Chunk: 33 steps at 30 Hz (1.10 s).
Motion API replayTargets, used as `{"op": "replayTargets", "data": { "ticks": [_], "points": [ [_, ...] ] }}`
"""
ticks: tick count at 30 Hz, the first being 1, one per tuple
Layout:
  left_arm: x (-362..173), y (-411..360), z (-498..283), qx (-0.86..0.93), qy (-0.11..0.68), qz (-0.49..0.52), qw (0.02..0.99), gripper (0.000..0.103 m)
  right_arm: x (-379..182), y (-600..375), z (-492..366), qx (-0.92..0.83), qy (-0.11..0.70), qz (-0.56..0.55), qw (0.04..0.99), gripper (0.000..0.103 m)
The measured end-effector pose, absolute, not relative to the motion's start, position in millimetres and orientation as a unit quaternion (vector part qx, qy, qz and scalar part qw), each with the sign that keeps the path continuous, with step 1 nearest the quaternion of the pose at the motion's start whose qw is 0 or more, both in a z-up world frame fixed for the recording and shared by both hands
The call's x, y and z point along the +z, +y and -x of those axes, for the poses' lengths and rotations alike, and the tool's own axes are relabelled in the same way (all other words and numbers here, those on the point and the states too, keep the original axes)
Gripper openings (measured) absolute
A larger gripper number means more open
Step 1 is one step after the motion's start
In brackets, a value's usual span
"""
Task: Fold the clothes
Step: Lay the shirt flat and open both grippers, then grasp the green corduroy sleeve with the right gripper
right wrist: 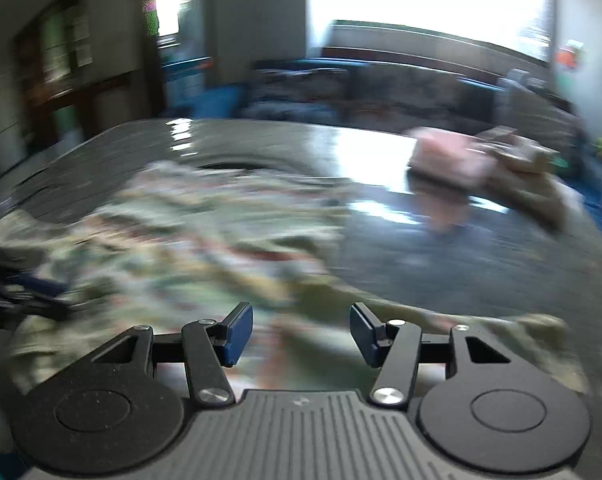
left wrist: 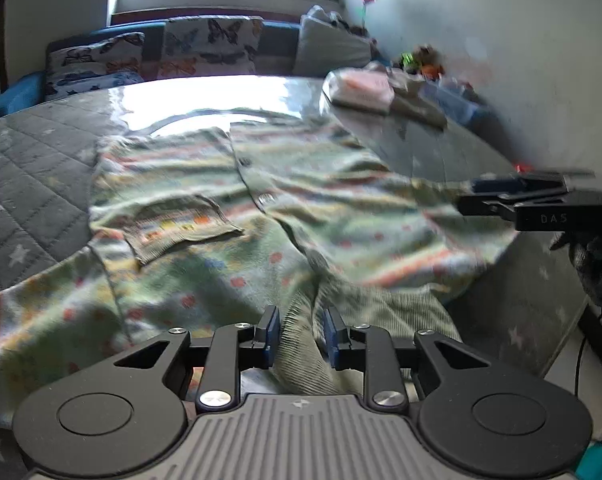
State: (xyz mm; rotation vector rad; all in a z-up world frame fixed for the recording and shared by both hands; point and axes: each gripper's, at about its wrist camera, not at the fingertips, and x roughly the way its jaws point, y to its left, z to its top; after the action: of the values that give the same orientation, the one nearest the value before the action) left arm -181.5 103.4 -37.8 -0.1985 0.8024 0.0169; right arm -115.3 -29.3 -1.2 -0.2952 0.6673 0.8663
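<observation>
Left wrist view: cardigan pinched, right tool spread

Left wrist view: grey quilted table [left wrist: 33,184] fills the scene ahead of the tool; green patterned cardigan [left wrist: 221,216] lies spread flat on it, straight ahead, pocket up; folded pink-and-beige pile [left wrist: 381,92] far ahead to the right; left gripper [left wrist: 299,334] pinches the cardigan's ribbed hem between its blue pads; right gripper [left wrist: 467,196] enters from the right edge, over the cardigan's right side. Right wrist view, blurred: right gripper [right wrist: 301,332] fingers spread wide, cardigan [right wrist: 205,240] beneath and ahead.

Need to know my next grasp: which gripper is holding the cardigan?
The left gripper: ribbed hem of the patterned cardigan sits pinched between its pads. The right gripper is open, empty.
</observation>
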Motion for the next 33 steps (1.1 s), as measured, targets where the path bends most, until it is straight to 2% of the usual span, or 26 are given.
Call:
{"op": "replayTargets", "data": {
  "ticks": [9, 14, 23, 27, 33],
  "points": [
    [-34.0, 105.2, 186.4, -0.012, 0.403, 0.084, 0.911, 0.033, -24.2, 14.8, 154.2, 0.491, 0.342, 0.221, 0.77, 0.057],
    [-12.7, 107.3, 185.5, -0.021, 0.376, 0.078, 0.923, 0.038, -17.6, 7.4, 153.6, 0.504, 0.357, 0.229, 0.753, 0.057],
    [-29.3, 88.5, 143.3, -0.08, 0.381, 0.08, 0.917, 0.041, 1.3, 28.8, 82.4, 0.473, 0.346, 0.185, 0.789, 0.057],
    [-38.0, 78.6, 136.5, -0.106, 0.391, 0.075, 0.911, 0.046, -8.4, 44.4, 44.8, 0.457, 0.367, 0.165, 0.793, 0.057],
    [-43.2, 79.0, 138.8, -0.129, 0.389, 0.083, 0.908, 0.047, -28.3, 67.4, 10.3, 0.444, 0.389, 0.169, 0.79, 0.057]
  ]
}}
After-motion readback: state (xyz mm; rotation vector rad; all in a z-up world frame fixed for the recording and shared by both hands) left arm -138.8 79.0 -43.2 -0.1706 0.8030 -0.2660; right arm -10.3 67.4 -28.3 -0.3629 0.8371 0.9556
